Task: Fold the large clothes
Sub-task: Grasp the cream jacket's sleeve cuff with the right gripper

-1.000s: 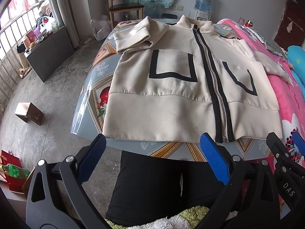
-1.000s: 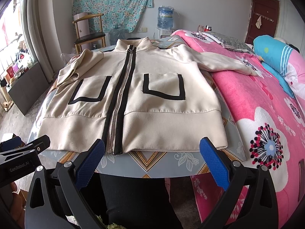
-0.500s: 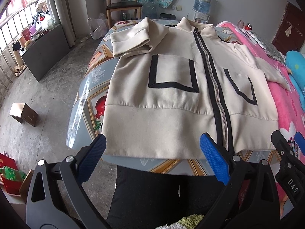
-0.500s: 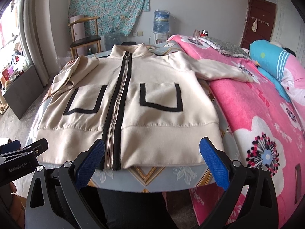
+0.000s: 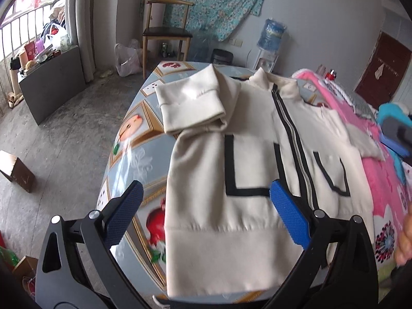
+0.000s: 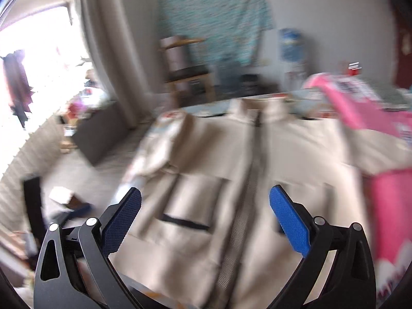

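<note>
A cream zip-up jacket (image 5: 231, 170) with black pocket outlines lies front-up and flat on a patterned table (image 5: 134, 139). One sleeve (image 5: 190, 103) is folded over its chest at the left; the other sleeve (image 5: 360, 139) trails onto the pink bed. My left gripper (image 5: 204, 212) hovers open above the jacket's lower left part, holding nothing. The right wrist view is motion-blurred: the jacket (image 6: 219, 180) fills its middle, and my right gripper (image 6: 206, 217) hangs open over the zipper and left pocket, empty.
A bed with a pink floral cover (image 5: 386, 206) adjoins the table on the right. A wooden chair (image 5: 164, 31), a water dispenser (image 5: 270, 41) and a plastic bag (image 5: 126, 56) stand beyond the table. A cardboard box (image 5: 18, 170) sits on the concrete floor at the left.
Both grippers have moved forward over the jacket from the near table edge. The right one has also swung left, blurring its view. Both stay open.
</note>
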Available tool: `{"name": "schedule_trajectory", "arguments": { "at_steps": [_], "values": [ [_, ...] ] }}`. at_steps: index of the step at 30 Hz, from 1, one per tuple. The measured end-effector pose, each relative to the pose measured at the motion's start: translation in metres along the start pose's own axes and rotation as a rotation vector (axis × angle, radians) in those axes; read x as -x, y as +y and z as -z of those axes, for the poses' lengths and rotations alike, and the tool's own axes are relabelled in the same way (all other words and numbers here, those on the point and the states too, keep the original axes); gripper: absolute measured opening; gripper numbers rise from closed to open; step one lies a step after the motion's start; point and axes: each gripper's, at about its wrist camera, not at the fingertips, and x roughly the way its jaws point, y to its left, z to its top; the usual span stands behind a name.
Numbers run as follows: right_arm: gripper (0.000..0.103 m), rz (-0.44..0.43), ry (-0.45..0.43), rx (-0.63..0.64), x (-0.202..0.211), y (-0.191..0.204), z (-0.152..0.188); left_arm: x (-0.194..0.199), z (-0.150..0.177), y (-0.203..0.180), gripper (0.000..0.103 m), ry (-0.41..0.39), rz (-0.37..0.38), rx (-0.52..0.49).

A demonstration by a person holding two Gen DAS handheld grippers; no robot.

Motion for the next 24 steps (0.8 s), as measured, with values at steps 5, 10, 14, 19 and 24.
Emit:
{"name": "schedule_trajectory", "arguments": {
  "at_steps": [5,10,14,19,24],
  "values": [
    [0.097,-0.262,0.174,-0.029,-0.094,0.009,-0.051,-0.038,-0.023,0.019,0.095,0.032,0.025,0.031],
    [0.083,-0.336,0.367,-0.087,-0.199,0.012,-0.069,-0.093,-0.032,0.022,0.095,0.106,0.008,-0.002],
    [0.059,-0.279,0.493,-0.099,-0.258,0.006,-0.059,-0.134,-0.031,0.023,0.095,0.185,0.014,0.014],
    [0.010,-0.294,0.564,-0.079,-0.281,0.008,-0.044,-0.149,-0.032,0.011,0.095,0.185,-0.040,-0.040],
    [0.006,-0.413,0.467,-0.121,-0.238,-0.003,-0.084,-0.156,-0.031,0.005,0.096,0.192,-0.078,-0.109]
  ]
}}
